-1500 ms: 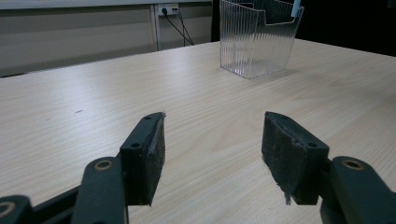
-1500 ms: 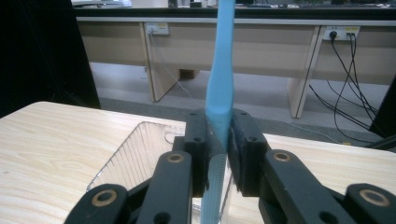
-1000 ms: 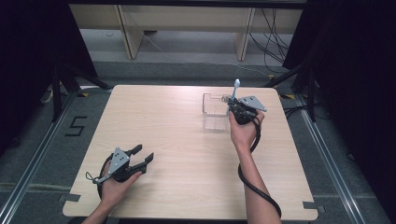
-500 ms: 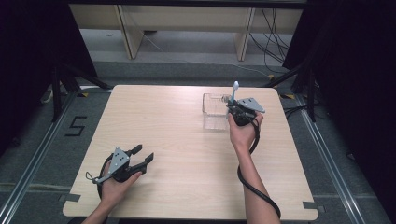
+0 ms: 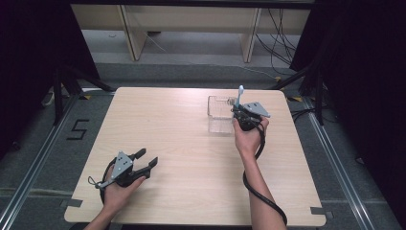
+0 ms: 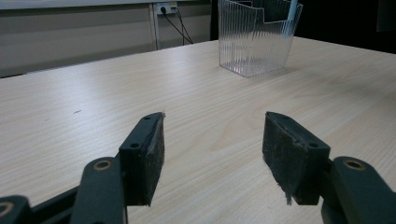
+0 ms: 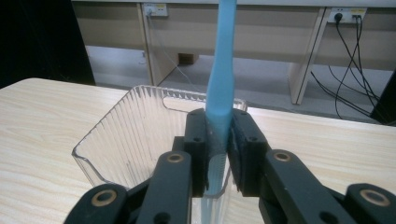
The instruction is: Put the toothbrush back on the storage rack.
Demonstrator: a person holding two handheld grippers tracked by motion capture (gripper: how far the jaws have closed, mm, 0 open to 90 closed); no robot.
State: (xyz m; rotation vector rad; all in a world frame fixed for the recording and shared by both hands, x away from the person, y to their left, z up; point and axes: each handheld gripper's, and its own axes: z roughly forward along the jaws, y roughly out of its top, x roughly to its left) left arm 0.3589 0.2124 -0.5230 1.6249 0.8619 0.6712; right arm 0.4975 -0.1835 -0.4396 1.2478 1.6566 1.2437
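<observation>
The right claw (image 7: 218, 154) is clamped on a blue toothbrush (image 7: 223, 70); the left claw (image 6: 212, 154) gapes wide, empty.

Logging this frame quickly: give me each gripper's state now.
Left gripper: open, nothing between its jaws, low over the table.
Right gripper: shut on the blue toothbrush, held upright at the clear ribbed container.

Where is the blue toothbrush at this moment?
The blue toothbrush stands upright, clamped in the right gripper at the clear ribbed container, on the table's far right in the high view.
</observation>
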